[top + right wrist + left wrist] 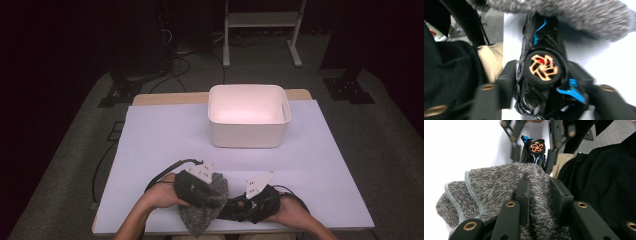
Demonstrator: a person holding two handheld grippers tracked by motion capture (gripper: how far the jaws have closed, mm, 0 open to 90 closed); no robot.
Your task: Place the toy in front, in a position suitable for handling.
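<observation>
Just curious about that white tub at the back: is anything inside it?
The white tub looks empty: its lit floor and far walls show nothing in the high view. The strip of floor behind its near wall is hidden.

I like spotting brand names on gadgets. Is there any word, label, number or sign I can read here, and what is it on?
There are none to read: no letters or numbers show on the white bin, the grey fuzzy cloth or the toy car.
The orange shape on the toy car's wheel is a spoke pattern, not writing.
The right gripper view is blurred, so any fine print there is lost.
</observation>
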